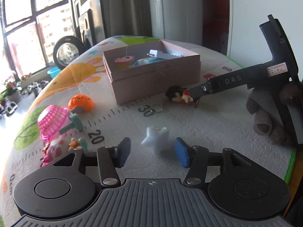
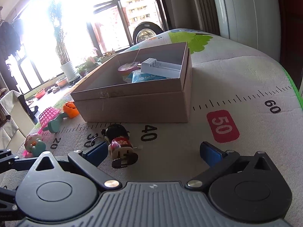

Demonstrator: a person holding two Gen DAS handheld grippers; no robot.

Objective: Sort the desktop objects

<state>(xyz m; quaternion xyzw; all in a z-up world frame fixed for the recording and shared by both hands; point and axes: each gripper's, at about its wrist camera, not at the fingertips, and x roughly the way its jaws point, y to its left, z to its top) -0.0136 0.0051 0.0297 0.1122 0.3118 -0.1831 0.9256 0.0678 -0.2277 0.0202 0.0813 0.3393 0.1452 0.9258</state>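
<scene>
Glossy pale-blue star (image 1: 155, 139) on woven ruler-print mat (image 1: 217, 124)

One box (image 1: 151, 79), one star (image 1: 155, 139), one doll (image 2: 119, 143), two baskets (image 1: 53, 121).

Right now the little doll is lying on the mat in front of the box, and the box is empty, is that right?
Not quite. The doll does lie on the mat in front of the box, but the box is not empty: the right wrist view shows a white charger, a blue packet and a pink round item inside.
</scene>
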